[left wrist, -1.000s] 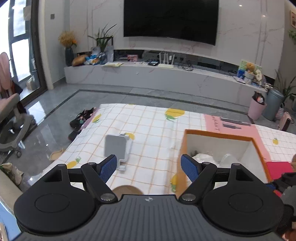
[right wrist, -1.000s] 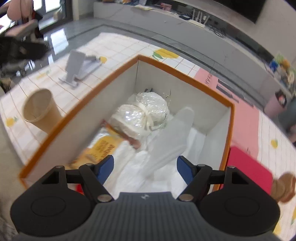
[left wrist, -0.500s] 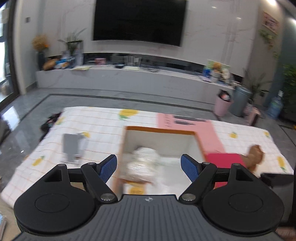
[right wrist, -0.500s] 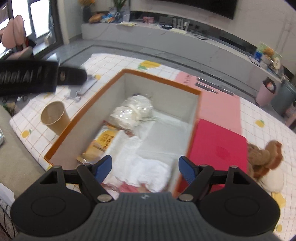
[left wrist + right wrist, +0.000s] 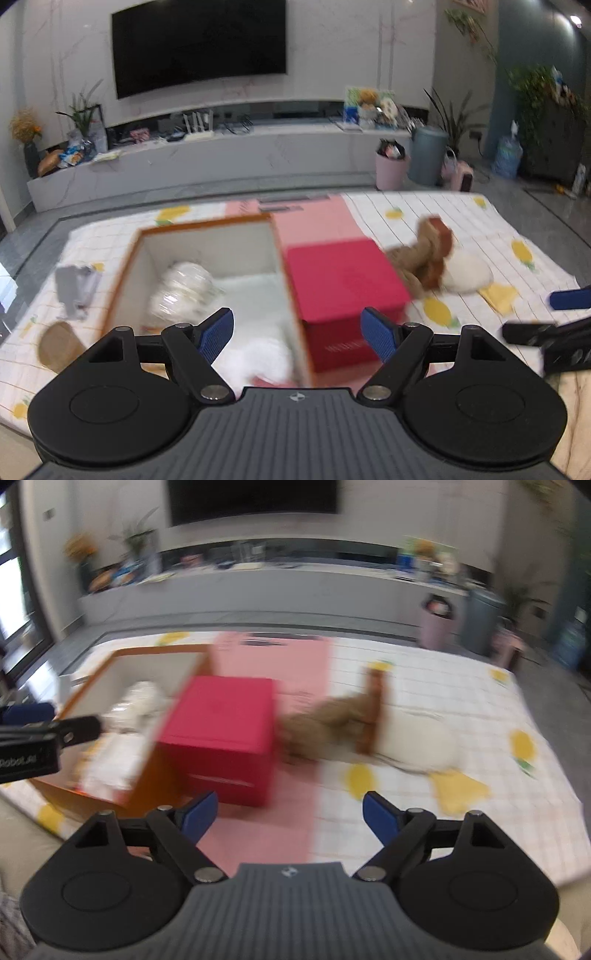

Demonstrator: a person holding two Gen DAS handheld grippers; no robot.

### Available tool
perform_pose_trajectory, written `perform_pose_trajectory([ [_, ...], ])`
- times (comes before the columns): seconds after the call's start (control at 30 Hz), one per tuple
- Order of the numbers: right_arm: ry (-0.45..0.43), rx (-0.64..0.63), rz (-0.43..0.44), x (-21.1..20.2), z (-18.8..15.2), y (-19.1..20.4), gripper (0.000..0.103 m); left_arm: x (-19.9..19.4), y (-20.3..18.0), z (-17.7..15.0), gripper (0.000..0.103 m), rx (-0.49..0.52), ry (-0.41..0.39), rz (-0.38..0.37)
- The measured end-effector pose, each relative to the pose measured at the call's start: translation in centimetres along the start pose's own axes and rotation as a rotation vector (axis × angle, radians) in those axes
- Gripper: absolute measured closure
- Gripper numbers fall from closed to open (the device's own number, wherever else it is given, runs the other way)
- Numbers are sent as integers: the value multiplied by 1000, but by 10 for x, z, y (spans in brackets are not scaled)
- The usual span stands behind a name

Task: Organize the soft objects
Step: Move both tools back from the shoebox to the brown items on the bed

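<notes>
Plush toy (image 5: 430,258), brown and cream, lies on the checked fruit-print cloth (image 5: 480,229), just right of the red box (image 5: 341,280). Left to right on that cloth: grey stand (image 5: 72,286), paper cup (image 5: 59,345), orange-rimmed open box (image 5: 207,236) holding wrapped white bundles (image 5: 183,291), red box touching its right wall, then the toy. Left gripper (image 5: 297,330) hangs over the open box's near right corner, fingers wide, nothing between them. Right gripper (image 5: 290,812), fingers wide after just opening further, empty, over the pink mat (image 5: 273,657). Both views blurred.
</notes>
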State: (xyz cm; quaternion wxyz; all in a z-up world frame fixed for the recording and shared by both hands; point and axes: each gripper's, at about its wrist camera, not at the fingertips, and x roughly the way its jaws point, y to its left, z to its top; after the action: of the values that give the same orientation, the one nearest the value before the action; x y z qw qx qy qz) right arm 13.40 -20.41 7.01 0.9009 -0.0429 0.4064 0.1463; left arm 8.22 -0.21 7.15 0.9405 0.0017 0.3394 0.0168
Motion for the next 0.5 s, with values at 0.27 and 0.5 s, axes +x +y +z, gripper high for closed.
perform_pose_trajectory([
  [0.27,-6,197,-103,24,-52,-107,18,30,-65,-29,11,67,14,-110],
  [0.5,-59,-29,-215,57,-55,-111,19,64,-123,-20,11,104,-88,-132],
])
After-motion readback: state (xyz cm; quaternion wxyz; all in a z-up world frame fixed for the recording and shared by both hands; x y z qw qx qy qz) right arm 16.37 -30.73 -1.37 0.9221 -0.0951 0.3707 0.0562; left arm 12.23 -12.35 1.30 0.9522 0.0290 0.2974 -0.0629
